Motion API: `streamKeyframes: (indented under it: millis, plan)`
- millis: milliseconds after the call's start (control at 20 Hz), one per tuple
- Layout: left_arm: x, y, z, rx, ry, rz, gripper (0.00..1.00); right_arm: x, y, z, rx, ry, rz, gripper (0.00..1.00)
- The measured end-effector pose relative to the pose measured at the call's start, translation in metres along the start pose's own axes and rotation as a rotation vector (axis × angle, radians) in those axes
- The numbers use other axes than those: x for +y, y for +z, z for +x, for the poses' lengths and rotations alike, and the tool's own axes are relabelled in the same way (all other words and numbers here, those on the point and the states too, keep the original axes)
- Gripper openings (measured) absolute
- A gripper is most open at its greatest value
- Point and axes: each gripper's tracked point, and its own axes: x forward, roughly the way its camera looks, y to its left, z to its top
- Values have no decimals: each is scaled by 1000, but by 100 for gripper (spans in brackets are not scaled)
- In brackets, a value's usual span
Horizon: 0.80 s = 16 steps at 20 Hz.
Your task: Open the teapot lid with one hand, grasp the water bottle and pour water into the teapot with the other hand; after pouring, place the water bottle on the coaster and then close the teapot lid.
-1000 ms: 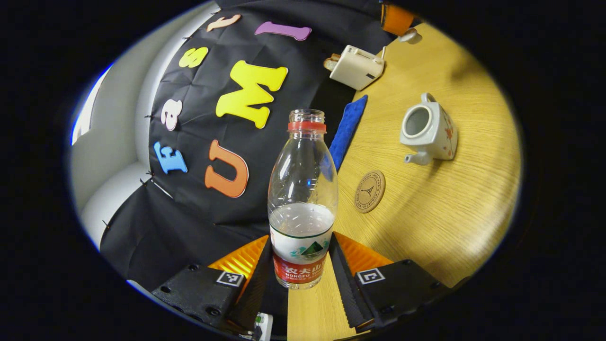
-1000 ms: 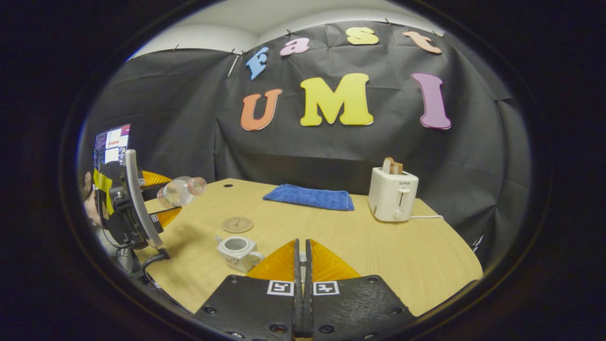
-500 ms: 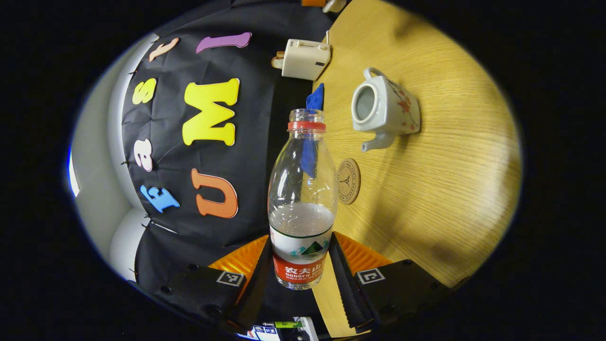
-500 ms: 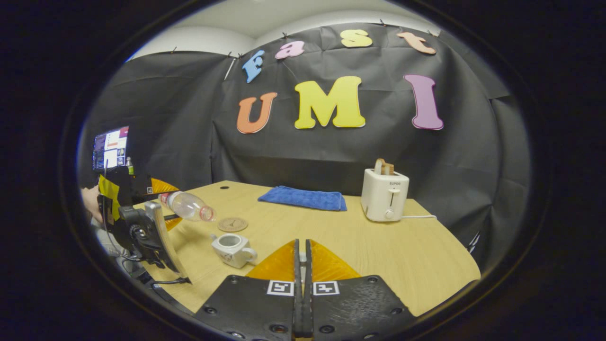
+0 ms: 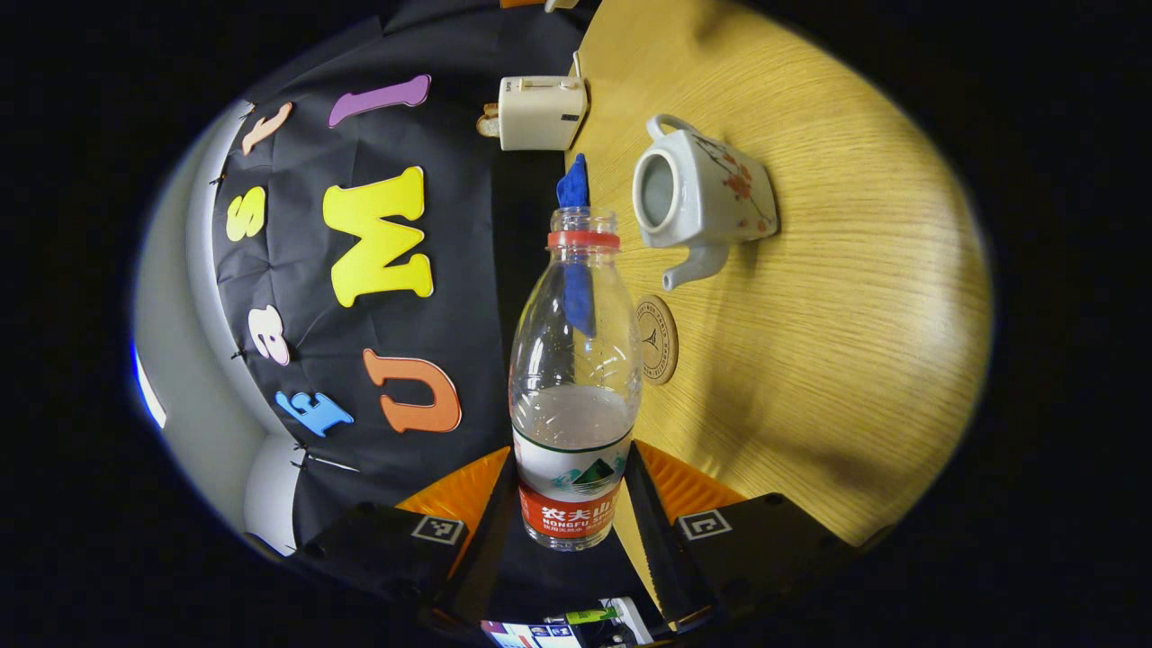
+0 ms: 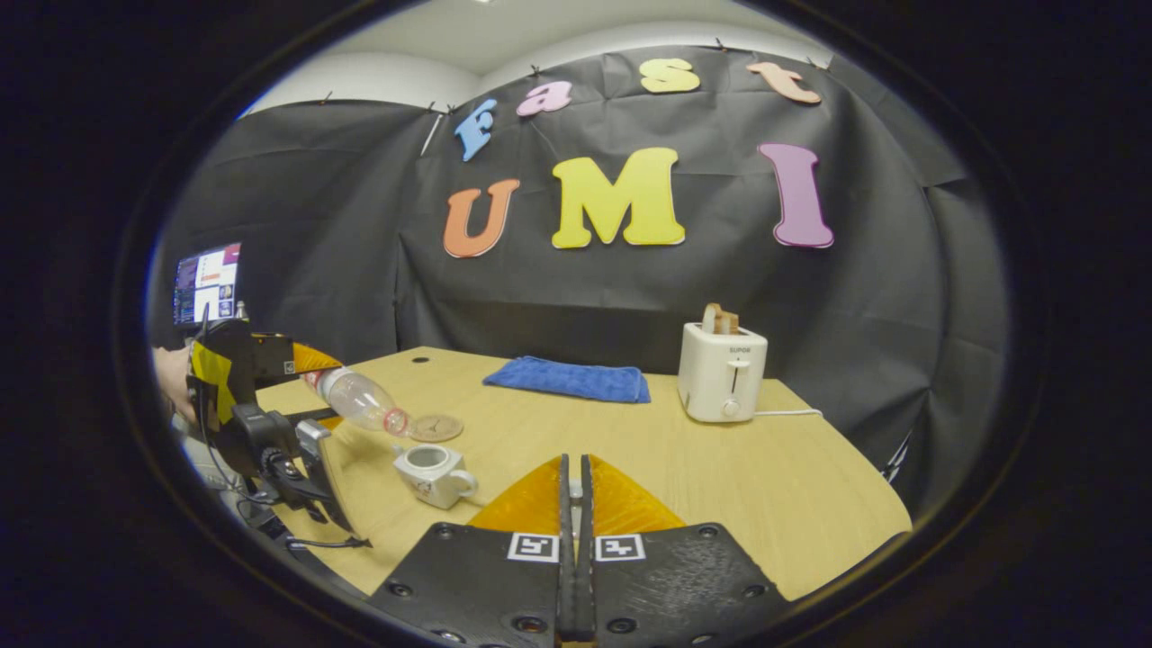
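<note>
Your left claw (image 5: 576,504) clamps the clear plastic water bottle (image 5: 574,378), uncapped and tipped mouth-down toward the open white ceramic teapot (image 6: 433,472) on the round wooden table (image 6: 720,486). The mouth sits short of the opening, so water may splash onto the cork coaster (image 6: 436,427) just beside. Your right claw (image 6: 573,540) is pressed narrow; what it holds cannot be told.

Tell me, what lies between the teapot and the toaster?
Bare tabletop in the right gripper view: nothing stands between teapot and toaster; the blue cloth lies farther back.
</note>
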Motion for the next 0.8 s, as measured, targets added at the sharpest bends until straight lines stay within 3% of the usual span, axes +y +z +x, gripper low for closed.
streamKeyframes:
  millis: [300, 350, 500, 650, 700, 750, 800]
  plan:
    - [6, 3, 4, 2, 30, 66, 71, -2, -1, -1, 1, -4, 6, 0]
    - [9, 5, 4, -3, 33, 76, 75, -2, -2, -1, 2, -5, 8, 0]
    - [17, 11, 10, -13, 42, 112, 71, -1, -3, -2, 4, -5, 9, 0]
    - [25, 15, 11, -15, 65, 153, 71, -2, -2, -3, -1, -6, 8, 0]
    - [25, 13, 10, -12, 68, 161, 75, -1, -2, -3, -1, -4, 10, 0]
    - [25, 14, 11, -12, 67, 170, 71, -2, -2, -3, -1, -4, 10, 0]
    - [26, 15, 12, -9, 69, 179, 75, -2, -3, -3, -1, -3, 11, 0]
